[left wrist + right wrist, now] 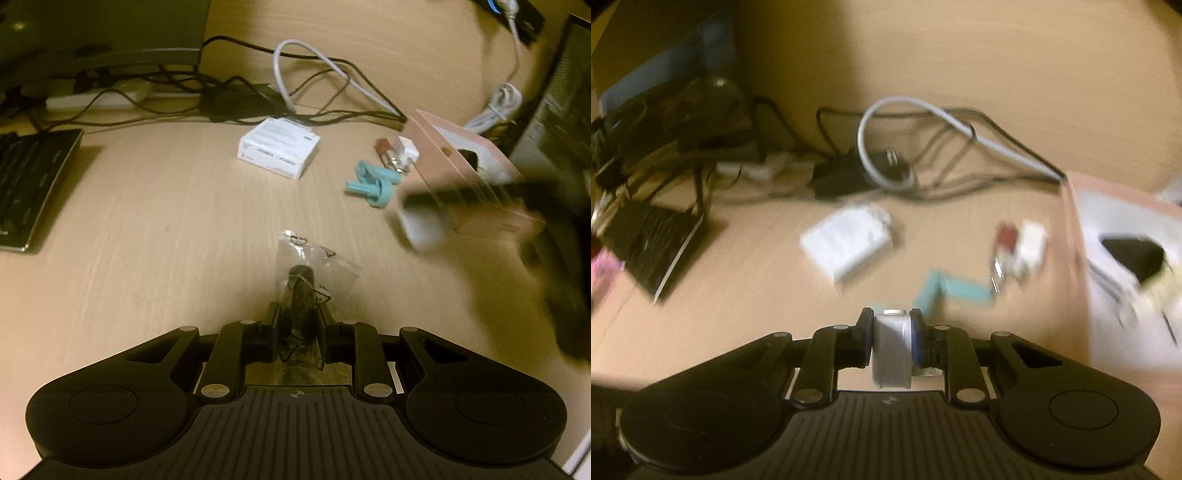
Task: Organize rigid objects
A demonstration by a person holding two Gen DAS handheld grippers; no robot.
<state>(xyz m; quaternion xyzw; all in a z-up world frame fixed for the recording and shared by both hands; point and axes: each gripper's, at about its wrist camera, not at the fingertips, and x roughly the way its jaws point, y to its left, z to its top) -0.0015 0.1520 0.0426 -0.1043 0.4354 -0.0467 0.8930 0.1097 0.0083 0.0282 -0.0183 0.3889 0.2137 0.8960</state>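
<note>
Two items in hand: left gripper (pixel 297 321) pinches a bagged black part (pixel 301 280), right gripper (pixel 892 332) clamps a small white block (pixel 891 350). Pink box (pixel 1123 236) partly filled; white carton (pixel 279 147), teal pegs (pixel 373 182), plug adapter (pixel 404 153) still loose on the table (pixel 147 206).

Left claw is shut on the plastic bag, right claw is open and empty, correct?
Not quite. The left claw is shut on the plastic bag, but the right claw is shut on a small white block, as the right wrist view shows.

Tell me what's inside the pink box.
The pink box has a white lining; a black object and a pale item show. Blur hides detail, and its near wall covers the rest.
</note>
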